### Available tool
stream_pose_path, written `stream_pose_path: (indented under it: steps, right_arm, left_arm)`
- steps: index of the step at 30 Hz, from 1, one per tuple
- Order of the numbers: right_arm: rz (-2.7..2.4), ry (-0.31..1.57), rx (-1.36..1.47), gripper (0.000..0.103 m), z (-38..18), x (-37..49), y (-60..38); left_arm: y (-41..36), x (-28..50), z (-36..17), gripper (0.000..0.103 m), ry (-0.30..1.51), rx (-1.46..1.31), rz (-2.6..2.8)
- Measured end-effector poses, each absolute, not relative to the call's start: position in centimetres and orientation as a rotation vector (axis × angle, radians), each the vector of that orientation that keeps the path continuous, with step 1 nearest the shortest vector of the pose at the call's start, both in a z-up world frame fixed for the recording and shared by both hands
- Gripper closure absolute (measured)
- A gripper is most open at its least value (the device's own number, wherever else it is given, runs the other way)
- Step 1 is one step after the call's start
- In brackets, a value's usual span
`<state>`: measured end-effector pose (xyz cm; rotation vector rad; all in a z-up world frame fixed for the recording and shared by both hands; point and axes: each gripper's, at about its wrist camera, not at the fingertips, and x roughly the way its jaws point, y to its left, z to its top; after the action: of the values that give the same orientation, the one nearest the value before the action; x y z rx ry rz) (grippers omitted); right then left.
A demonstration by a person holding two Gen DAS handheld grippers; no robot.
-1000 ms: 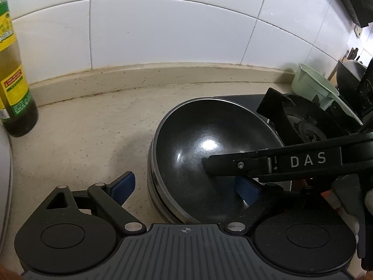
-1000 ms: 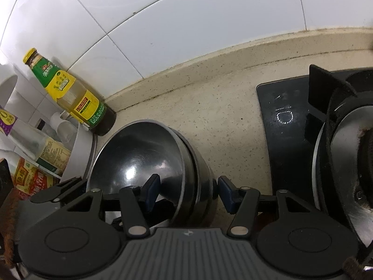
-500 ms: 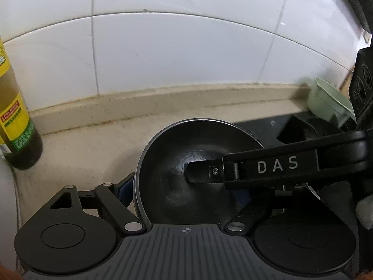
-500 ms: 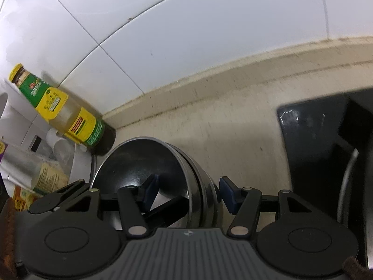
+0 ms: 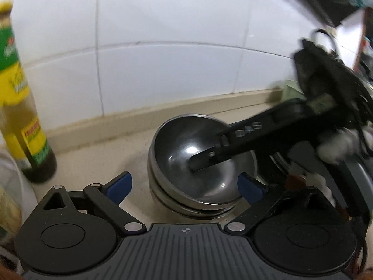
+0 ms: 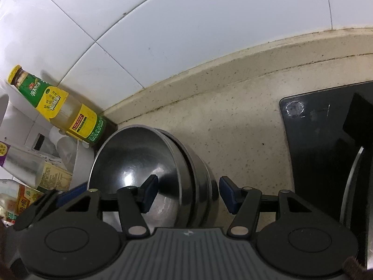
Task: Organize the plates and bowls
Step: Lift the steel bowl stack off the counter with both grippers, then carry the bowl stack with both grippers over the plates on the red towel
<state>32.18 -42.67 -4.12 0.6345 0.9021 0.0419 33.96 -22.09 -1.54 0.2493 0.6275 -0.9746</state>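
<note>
On the speckled counter [image 6: 233, 126], between the sauce bottle [image 6: 70, 114] and the black hob [image 6: 326, 144], your steel bowls [image 6: 149, 170] sit nested in one stack. Your right gripper [image 6: 186, 192] straddles the stack's rim, fingers apart and gripping nothing. Your left gripper [image 5: 185, 190] is spread wide around the stack, also empty. The bowls look stacked, the top one slightly tilted; no plates are visible, so those likely remain.
</note>
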Motion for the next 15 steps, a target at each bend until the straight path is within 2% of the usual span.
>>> stream_pose_path:
  steps: [7,15]
  right_arm:
    - [0.057,0.916,0.605,0.048,-3.8,32.5,-42.3]
    - [0.083,0.924,0.630,0.040,-4.1,33.4,-42.5]
  left_arm:
    - [-22.5,32.4,-3.0,0.002,0.634,0.339,-1.061]
    - [-24.5,35.4,-5.1,0.000,0.669,0.325,-1.086]
